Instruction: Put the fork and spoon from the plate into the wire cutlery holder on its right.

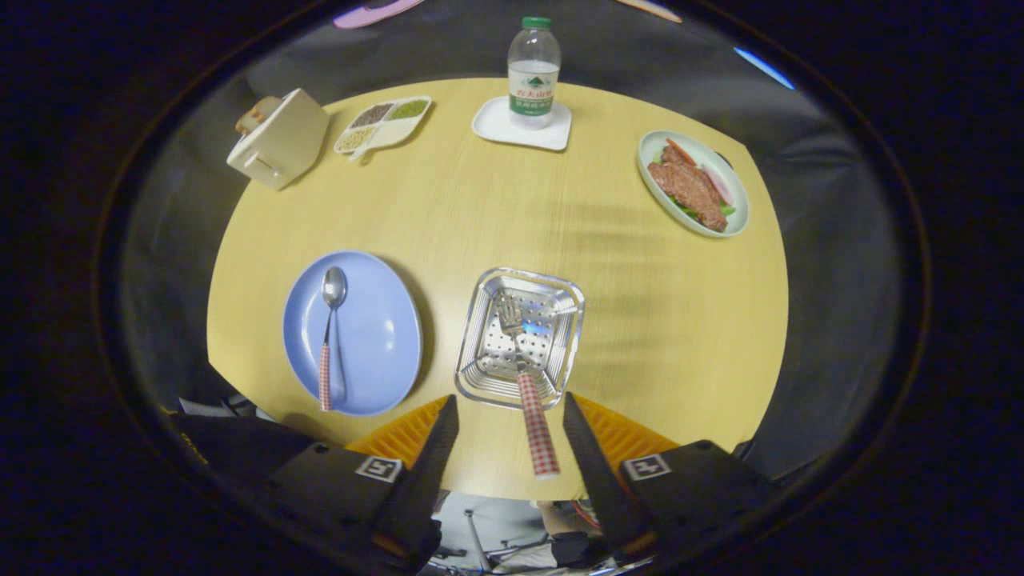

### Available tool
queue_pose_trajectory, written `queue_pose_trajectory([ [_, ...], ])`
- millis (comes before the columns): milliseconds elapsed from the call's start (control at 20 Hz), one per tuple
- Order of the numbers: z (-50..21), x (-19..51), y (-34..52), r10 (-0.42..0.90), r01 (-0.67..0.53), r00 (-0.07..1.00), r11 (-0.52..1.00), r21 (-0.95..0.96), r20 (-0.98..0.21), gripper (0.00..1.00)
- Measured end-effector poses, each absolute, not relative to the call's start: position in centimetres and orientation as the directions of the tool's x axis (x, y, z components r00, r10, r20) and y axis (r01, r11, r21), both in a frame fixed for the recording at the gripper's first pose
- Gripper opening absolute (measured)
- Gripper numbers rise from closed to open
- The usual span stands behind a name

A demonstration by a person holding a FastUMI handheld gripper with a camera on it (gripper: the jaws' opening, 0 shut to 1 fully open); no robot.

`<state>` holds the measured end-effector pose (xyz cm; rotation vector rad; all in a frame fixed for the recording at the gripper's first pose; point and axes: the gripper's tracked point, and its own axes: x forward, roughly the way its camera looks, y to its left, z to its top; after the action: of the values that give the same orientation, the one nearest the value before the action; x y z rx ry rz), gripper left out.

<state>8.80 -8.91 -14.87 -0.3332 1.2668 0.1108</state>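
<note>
1. Fork with a red-and-white checked handle [528, 376]: it lies in the square perforated metal cutlery holder [560, 352], tines toward the far side, its handle sticking out over the near rim and reaching back between the gripper's fingers.
2. The gripper [510, 412] hangs just this side of the holder with its jaws spread wide; the handle sits in the gap and neither finger touches it.
3. Left of the holder, a round pale-blue plate [376, 336] carries the metal spoon with a matching checked handle [329, 328], bowl pointing away, handle end near the plate's near rim.
4. Both rest on a round yellow wood-grain table [640, 320].
5. Farther off, to the right, a pale-green oval dish of meat and vegetables [693, 182].
6. At the far edge, a clear plastic water bottle with a green cap [534, 72] stands upright on a white square coaster [500, 126].
7. Far left, a white divided tray of grains [382, 124], and beside it a cream boxy toaster-like object [278, 138].
</note>
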Motion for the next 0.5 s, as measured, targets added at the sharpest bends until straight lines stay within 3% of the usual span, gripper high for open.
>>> queue_pose_trajectory([
  [100, -13.8, 9.6, -9.0, -0.077, -0.215, 0.369, 0.962, -0.166, -0.926, 1.00],
  [500, -8.9, 12.0, -8.0, -0.026, -0.080, 0.671, 0.991, -0.107, -0.741, 0.98],
])
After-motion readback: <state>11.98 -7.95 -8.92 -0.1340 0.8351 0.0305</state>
